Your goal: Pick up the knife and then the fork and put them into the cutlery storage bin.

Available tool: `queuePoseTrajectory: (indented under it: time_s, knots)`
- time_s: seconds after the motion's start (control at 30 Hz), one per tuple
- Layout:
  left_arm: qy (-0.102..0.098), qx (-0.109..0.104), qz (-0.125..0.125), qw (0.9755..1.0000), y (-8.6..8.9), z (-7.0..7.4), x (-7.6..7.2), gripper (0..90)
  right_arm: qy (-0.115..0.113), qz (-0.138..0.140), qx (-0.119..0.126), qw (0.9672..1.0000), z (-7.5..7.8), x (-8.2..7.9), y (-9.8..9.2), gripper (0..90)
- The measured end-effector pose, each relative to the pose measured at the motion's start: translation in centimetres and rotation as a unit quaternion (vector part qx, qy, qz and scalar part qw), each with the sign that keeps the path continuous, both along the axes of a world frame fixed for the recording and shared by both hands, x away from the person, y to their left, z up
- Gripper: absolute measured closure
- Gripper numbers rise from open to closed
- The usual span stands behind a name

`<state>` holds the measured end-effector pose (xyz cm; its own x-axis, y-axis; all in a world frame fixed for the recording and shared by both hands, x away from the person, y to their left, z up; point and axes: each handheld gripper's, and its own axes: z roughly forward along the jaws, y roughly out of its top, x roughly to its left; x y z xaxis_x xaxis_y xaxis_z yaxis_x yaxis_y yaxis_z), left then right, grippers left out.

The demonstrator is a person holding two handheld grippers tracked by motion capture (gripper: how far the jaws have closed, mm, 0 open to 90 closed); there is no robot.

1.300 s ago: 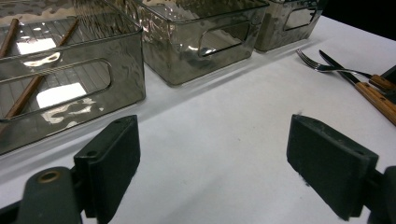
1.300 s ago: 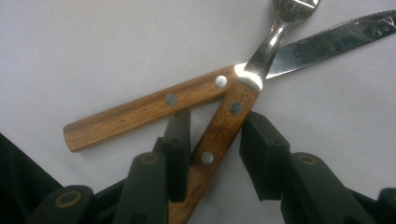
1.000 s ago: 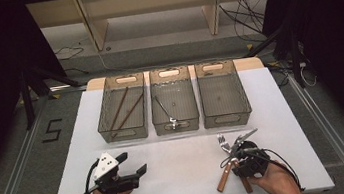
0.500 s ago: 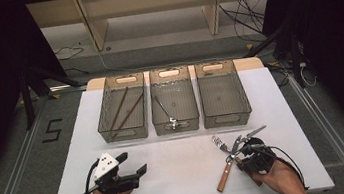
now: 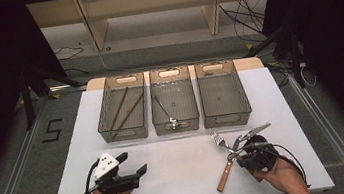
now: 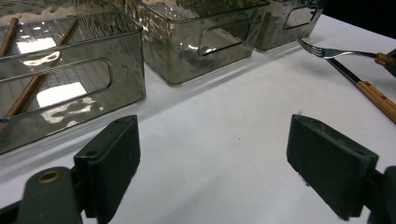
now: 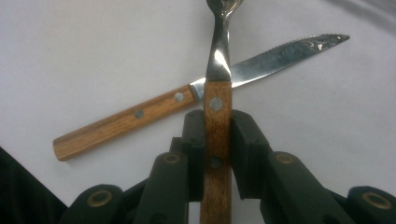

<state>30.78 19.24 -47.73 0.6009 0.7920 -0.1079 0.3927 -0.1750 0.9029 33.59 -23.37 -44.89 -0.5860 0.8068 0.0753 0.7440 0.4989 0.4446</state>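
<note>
- Since a second ago the right hand has slid a little to the right along the near edge of the counter (image 5: 180, 176), and the fork (image 5: 220, 141) it carries has swung its tines further left. The left gripper (image 5: 132, 164) has not moved.
- Right gripper (image 5: 239, 152): its jaws are clamped on the fork's wooden handle, with the steel neck and tines sticking out ahead of them.
- Left gripper: jaws spread wide with nothing between them, resting near the counter's front-left edge.
- The fork sits at the front right of the counter and crosses over a knife (image 7: 121, 121). I cannot tell whether it is lifted clear of the blade.
- Its long axis runs from the gripper forward and left, so the tines aim roughly at the middle bin (image 5: 176, 126), which already holds a metal utensil (image 5: 164, 110).
- That bin is probably the target. It lies ahead and left of the right hand, the nearer of the two.
- The fork has a riveted brown wooden handle and a shiny steel neck. The knife matches it, with a serrated blade.
</note>
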Motion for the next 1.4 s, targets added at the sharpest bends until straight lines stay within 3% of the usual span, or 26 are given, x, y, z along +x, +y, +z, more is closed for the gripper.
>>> queuePoseTrajectory:
  time_s: [0.27,0.63,1.03,1.4]
  knots:
    - [-0.001,0.0,0.0,1.0,0.0,0.0,0.0,17.1,-0.026,0.003,0.014,0.9995,2.1,0.4,-0.1,77.2]
    - [0.002,-0.002,0.001,1.0,0.2,0.0,0.1,17.0,-0.069,-0.016,0.045,0.9965,5.5,4.1,-0.5,77.2]
    - [0.001,-0.006,0.003,1.0,0.2,0.0,0.1,17.1,-0.079,-0.046,0.064,0.9937,7.2,8.9,0.9,77.2]
    - [0.0,-0.007,0.004,1.0,0.2,0.0,0.1,17.1,-0.078,-0.075,0.055,0.9926,7.9,12.4,1.5,77.2]
